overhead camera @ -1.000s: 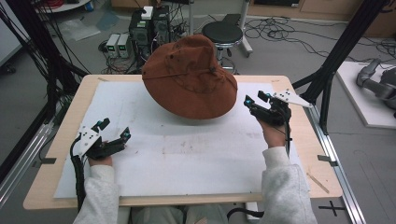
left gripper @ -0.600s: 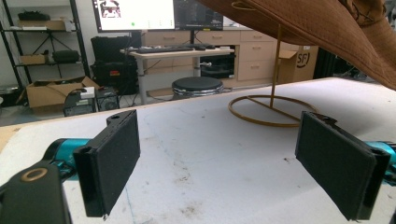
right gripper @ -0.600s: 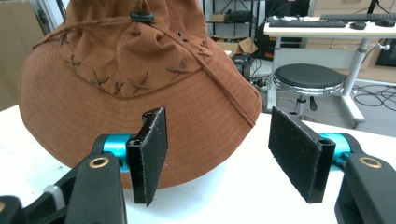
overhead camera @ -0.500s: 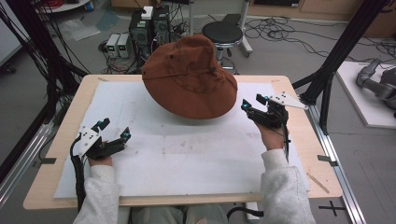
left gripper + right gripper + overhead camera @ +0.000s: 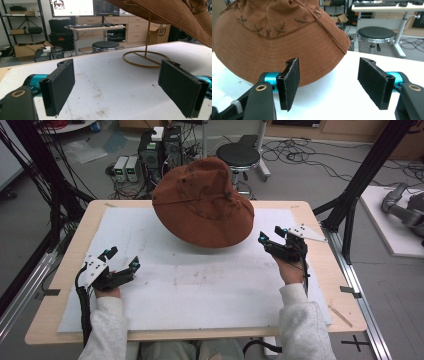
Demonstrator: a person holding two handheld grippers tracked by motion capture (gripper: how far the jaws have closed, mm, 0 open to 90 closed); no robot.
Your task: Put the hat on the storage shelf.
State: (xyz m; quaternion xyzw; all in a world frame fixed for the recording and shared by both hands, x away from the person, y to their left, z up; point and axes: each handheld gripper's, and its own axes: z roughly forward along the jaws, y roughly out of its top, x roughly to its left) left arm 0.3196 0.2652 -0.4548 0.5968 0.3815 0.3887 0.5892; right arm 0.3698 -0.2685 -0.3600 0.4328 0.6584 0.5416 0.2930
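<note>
Lower left of the high view, the left gripper (image 5: 121,263) sits on the counter (image 5: 150,330) with fingers wide open and empty, well clear of the brown bucket hat (image 5: 202,202). The hat hangs upper middle on its thin gold wire stand (image 5: 146,56), so nothing looks grabbed yet. At mid right, the right gripper (image 5: 270,236) has just been opening its fingers, empty, near the brim, with plenty of bare counter between the hands.
</note>
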